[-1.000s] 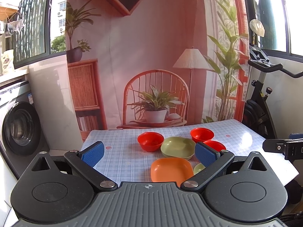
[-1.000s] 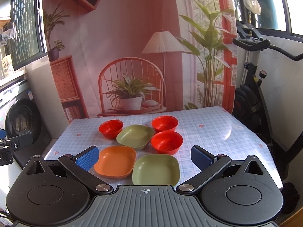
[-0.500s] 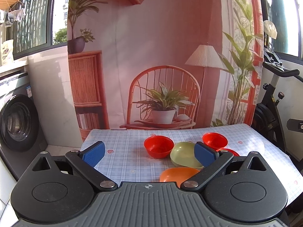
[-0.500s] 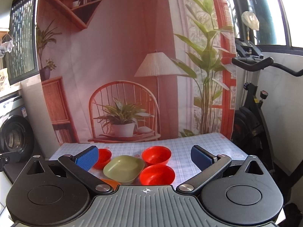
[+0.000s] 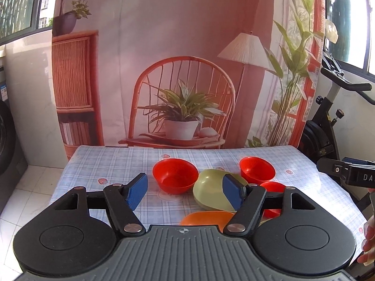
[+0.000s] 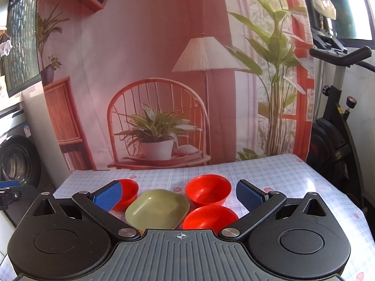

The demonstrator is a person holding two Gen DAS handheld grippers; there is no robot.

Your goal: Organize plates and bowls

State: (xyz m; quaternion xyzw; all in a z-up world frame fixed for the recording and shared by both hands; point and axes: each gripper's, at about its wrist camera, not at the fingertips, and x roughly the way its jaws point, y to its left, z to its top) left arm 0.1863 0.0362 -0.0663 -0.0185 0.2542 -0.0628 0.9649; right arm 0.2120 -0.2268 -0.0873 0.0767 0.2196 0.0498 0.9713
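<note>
both cams have dropped lower and closer since a second ago, so the green plate (image 6: pixel 157 209) and red bowls (image 6: pixel 207 190) on the table (image 5: pixel 112 161) fill more of the view. left gripper (image 5: pixel 185 190) and right gripper (image 6: pixel 178 195) both released, empty. nothing stacked yet, looks like the approach to a first pick.

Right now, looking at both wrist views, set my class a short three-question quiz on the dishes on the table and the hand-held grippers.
1. True or false: the left hand-held gripper is shut on a bowl.
2. How many red bowls show in the right wrist view?
A) one B) three C) five
3. Fill in: the plate lying among the red bowls is ____ in colour.

Key
1. False: both it and the right hand-held gripper are open and hold nothing.
2. B: the left red bowl, the far red bowl and the near red bowl.
3. Green: the green plate, on the checked tablecloth.
</note>
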